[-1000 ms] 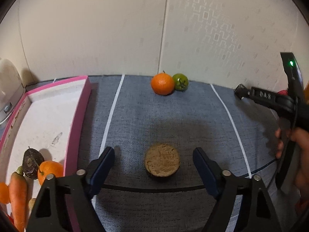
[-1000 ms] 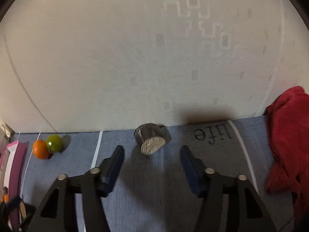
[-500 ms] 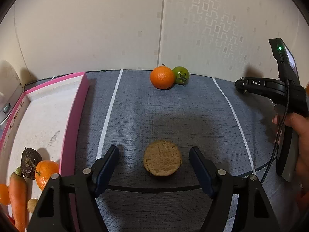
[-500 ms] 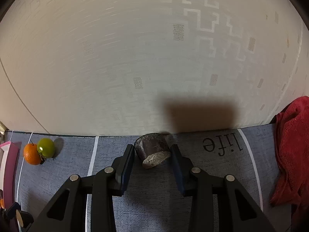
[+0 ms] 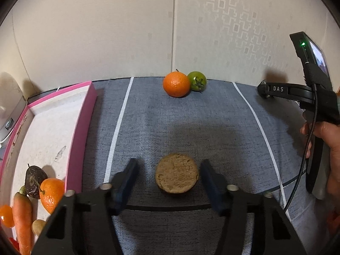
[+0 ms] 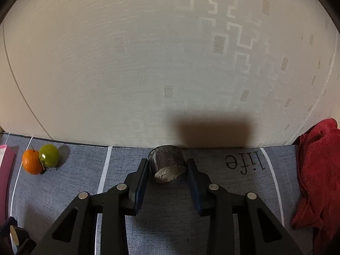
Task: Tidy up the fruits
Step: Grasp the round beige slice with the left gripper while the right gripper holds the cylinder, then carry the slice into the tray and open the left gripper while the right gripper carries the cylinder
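Leftward of the left gripper (image 5: 166,180) sits the pink tray (image 5: 81,127); its spread jaws flank a tan cut fruit half (image 5: 176,173), untouched. Meanwhile, the right gripper (image 6: 166,170) clamps a dark fruit half (image 6: 166,162) by the wall.

The light is soft, warm and a bit dim in both views. Each round picture bends straight lines and goes black in the corners. A big dark shadow (image 6: 212,130) falls on the wall (image 6: 148,63) in the right wrist view. A softer shadow lies on the gray mat (image 5: 191,114) in the left wrist view. The near fingers (image 5: 125,182) look a little blurry.
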Demonstrator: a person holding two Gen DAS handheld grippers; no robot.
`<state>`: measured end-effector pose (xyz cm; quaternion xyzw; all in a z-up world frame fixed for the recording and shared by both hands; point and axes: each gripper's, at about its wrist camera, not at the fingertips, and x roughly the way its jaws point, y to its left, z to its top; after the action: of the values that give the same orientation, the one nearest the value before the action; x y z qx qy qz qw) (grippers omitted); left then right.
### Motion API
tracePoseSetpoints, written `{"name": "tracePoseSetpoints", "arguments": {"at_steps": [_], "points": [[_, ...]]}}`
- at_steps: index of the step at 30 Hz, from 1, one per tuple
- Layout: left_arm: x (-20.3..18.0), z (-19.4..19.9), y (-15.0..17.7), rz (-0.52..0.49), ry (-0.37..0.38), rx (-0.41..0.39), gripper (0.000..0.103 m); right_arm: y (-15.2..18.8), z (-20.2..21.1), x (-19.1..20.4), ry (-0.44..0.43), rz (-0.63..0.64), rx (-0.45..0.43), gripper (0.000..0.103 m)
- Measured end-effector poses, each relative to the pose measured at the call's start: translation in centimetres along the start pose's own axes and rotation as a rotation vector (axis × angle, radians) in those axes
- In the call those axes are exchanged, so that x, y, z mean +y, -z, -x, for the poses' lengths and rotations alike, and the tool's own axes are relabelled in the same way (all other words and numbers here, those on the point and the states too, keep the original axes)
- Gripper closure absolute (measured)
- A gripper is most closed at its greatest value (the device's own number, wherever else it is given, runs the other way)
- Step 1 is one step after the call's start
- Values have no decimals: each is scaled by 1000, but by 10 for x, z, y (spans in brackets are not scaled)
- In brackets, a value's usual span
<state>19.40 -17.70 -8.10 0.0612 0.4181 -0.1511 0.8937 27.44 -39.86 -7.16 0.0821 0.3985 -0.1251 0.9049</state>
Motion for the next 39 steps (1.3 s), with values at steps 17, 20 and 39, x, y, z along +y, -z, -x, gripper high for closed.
{"name": "tracePoseSetpoints", "arguments": {"at_steps": [17,20,39], "points": [[25,2,0,119,129,-25,68,6,16,6,8,0,-44,70],[24,6,1,115,118,-47,68,6,27,4,2,-5,-79,70],[15,32,10,53,103,-123,68,80,82,-17,-156,-177,-108,70]]}}
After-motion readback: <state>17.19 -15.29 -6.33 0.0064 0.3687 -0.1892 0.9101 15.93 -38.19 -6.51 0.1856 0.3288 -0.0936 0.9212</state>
